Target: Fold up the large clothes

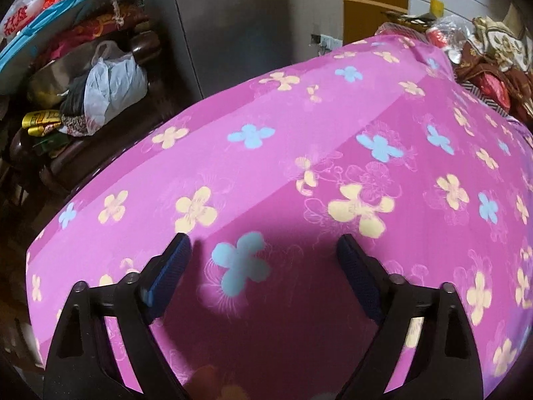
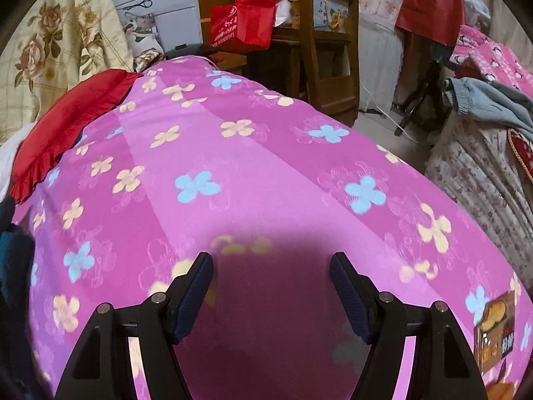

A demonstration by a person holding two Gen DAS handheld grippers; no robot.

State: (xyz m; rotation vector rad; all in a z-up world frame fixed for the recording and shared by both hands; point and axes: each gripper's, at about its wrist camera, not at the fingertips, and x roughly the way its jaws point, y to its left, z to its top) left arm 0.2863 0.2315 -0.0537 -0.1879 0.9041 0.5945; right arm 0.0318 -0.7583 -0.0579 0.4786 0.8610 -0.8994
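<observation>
A large pink cloth (image 1: 299, 166) with yellow and blue flowers lies spread flat over a raised surface and fills both views; it also shows in the right wrist view (image 2: 250, 183). A straight fold edge runs diagonally across it. My left gripper (image 1: 265, 245) is open and empty, close above the cloth, casting a shadow on it. My right gripper (image 2: 271, 261) is open and empty, also just above the cloth with a shadow beneath.
A dark sofa (image 1: 83, 153) piled with bags and clothes stands at the left. A red frilled cushion (image 2: 63, 130) lies at the cloth's left edge. A wooden shelf (image 2: 329, 50) with a red bag (image 2: 243, 23), and a bed (image 2: 483, 173) with clothes, stand at the right.
</observation>
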